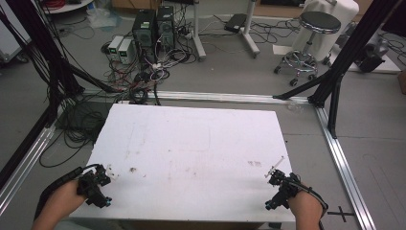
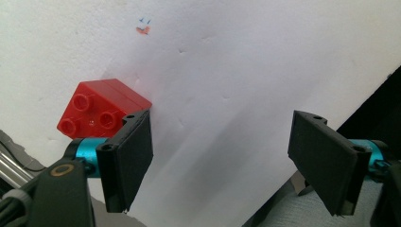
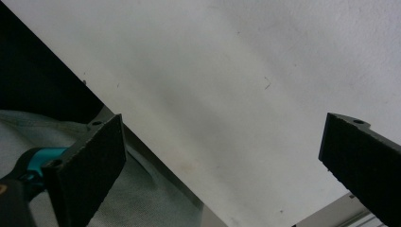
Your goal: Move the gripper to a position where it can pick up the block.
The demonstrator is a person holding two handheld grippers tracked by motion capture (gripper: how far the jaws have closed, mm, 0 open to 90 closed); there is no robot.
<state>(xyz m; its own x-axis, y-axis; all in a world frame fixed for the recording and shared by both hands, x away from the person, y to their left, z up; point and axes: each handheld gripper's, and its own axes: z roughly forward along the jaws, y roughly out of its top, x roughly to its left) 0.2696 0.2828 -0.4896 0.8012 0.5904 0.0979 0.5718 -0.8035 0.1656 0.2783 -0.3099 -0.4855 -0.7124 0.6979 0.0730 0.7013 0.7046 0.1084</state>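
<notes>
Tongs hung wide open on both sides, nothing between the jaws of either. My left tongs sat at the near left corner of the white surface, and the red brick lay just beyond and outside their left jaw, touching or all but touching that jaw's tip, studs up. It lay cornerwise to me, one corner pointing away across the foam; I could not make out a clear long axis. My right tongs hovered over the near right edge of the surface, well apart from the brick. The left was plainly the nearer, and I judged it had to shift toward its own left side to bring the brick between the jaws.
</notes>
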